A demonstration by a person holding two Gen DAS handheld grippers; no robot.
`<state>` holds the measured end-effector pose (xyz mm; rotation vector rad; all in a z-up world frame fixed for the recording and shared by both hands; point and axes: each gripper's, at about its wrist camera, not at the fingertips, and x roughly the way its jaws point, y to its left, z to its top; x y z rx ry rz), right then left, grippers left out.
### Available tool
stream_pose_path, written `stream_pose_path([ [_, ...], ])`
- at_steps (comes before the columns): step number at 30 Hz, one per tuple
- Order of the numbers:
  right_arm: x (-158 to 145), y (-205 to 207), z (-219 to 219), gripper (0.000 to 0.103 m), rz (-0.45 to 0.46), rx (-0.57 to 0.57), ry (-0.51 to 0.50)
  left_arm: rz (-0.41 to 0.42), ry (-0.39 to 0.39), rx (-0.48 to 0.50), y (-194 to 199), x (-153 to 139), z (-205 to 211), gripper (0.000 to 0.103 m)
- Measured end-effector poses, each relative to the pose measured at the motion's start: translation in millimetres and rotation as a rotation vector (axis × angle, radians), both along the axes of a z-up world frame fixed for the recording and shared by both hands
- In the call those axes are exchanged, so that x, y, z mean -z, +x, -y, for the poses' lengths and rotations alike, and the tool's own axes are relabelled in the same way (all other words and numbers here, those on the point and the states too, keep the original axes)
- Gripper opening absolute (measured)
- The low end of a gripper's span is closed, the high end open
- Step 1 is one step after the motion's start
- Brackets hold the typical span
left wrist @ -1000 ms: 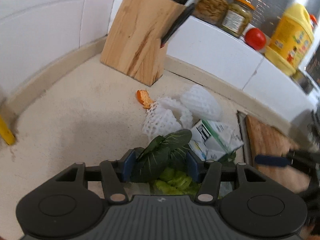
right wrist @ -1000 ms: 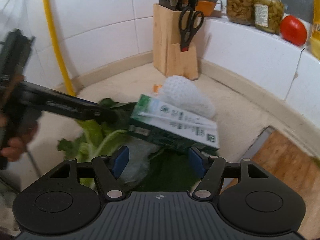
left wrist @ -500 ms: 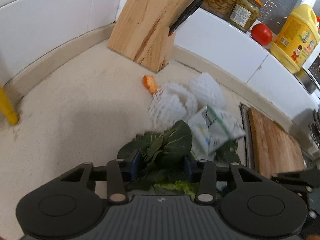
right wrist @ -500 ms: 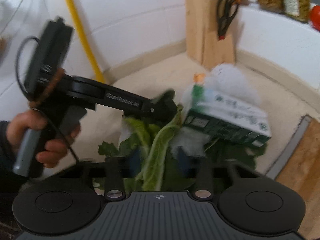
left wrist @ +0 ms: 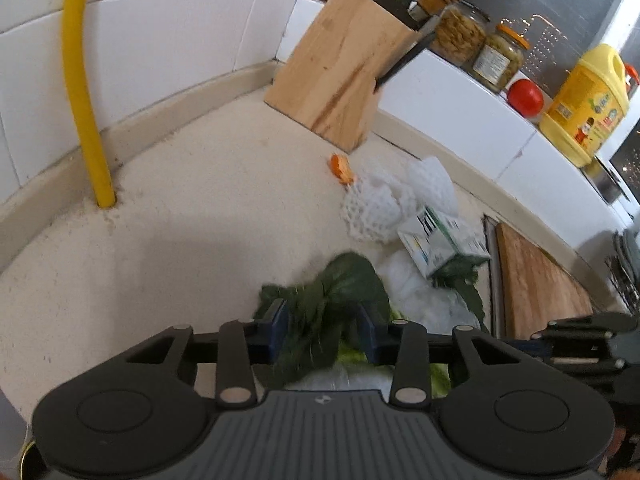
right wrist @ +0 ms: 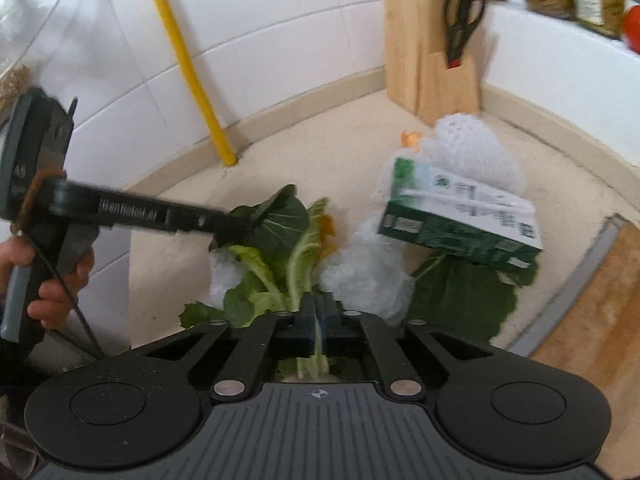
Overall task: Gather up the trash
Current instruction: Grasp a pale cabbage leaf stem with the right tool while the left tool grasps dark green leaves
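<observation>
R claw has narrowed onto pale stalks; L claw closing on dark leaves (crumpled).

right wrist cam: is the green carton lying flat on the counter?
No, the green carton sits tilted on top of a leaf and crumpled plastic.

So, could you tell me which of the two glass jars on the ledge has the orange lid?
It is the jar of greenish pickles, the one nearer the tomato; the other jar, beside the knife block, has a dark lid.
</observation>
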<state>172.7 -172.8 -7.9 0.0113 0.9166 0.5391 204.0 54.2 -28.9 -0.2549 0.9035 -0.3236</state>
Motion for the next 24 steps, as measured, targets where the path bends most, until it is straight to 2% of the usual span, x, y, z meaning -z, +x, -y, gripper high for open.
stream_pose_path([
  [2, 4.1, 5.8, -10.4, 0.021, 0.009, 0.007, -0.004, -0.004, 0.009, -0.004, 6.7, 1.5, 2.8, 0.041],
  [5, 8.6, 14.0, -24.2, 0.041, 0.005, -0.021, -0.006, -0.017, 0.018, 0.039, 9.2, 5.2, 13.5, 0.043],
  [6, 11.1, 15.7, -29.0, 0.048, 0.002, -0.041, -0.015, -0.016, 0.042, 0.059, 9.3, 7.5, 19.7, 0.044],
  [7, 15.4, 18.2, -33.8, 0.045, 0.002, -0.049, -0.032, -0.020, 0.085, 0.065, 10.8, 11.1, 25.3, 0.044],
  [8, 20.7, 21.1, -37.3, 0.044, -0.002, -0.048, -0.058, -0.020, 0.107, 0.059, 12.6, 15.2, 27.9, 0.050],
  [9, 26.2, 24.8, -39.2, 0.036, -0.020, -0.043, -0.077, -0.030, 0.077, 0.057, 15.5, 18.5, 26.6, 0.050],
  [10, 30.7, 28.3, -38.3, 0.019, -0.041, -0.030, -0.075, -0.053, 0.045, 0.050, 19.4, 21.1, 24.6, 0.049],
  [12, 33.6, 33.5, -31.7, 0.011, -0.071, -0.005, -0.049, -0.081, 0.001, 0.023, 23.3, 21.5, 18.7, 0.043],
  [15, 26.4, 36.5, -9.9, 0.008, -0.134, 0.043, 0.069, -0.077, -0.055, 0.031, 15.1, 13.7, 11.0, 0.029],
  [17, 18.0, 31.0, 3.6, 0.008, -0.145, 0.061, 0.127, -0.066, -0.052, 0.039, 5.5, 6.7, 6.1, 0.016],
  [22, -6.0, 11.1, 28.3, 0.008, -0.115, 0.098, 0.225, -0.073, -0.078, 0.006, -6.8, 5.9, -12.3, 0.015],
  [24, -7.2, 3.7, 29.6, 0.008, -0.079, 0.118, 0.169, -0.083, -0.110, 0.012, -1.6, 7.3, -9.5, 0.015],
])
